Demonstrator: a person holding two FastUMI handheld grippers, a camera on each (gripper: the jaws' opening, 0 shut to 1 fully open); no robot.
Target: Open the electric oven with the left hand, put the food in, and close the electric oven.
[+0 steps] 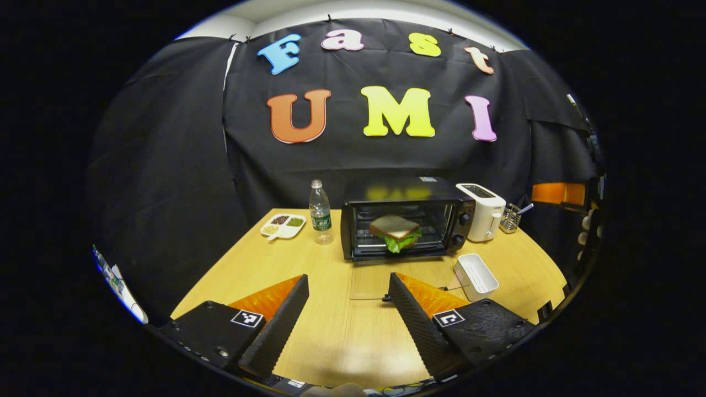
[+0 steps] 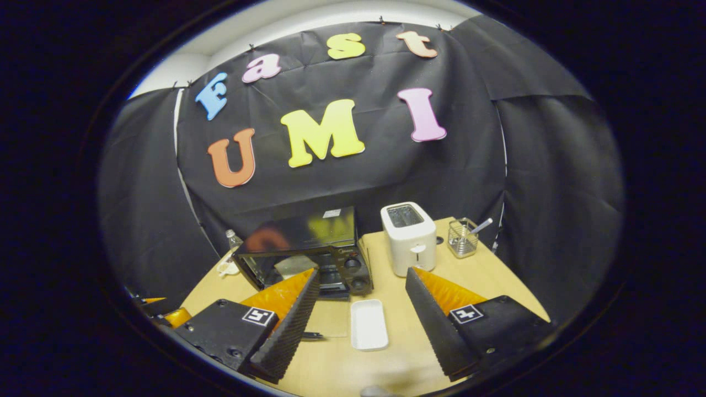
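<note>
In the right gripper view, a claw finger [image 2: 287,325] hides part of the electric oven [image 2: 309,259]; the water bottle [image 2: 234,239] shows just its top; the utensil in the wire holder [image 2: 462,238] is too small to tell.

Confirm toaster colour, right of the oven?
White toaster, with a dark slot on top; it shows best in the right gripper view, beside the black oven.

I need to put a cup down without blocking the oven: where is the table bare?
Bare wood lies left of the open oven door, in front of the water bottle and the sectioned plate. Right of the oven it is crowded: toaster, wire holder and white tray stand close together.
</note>
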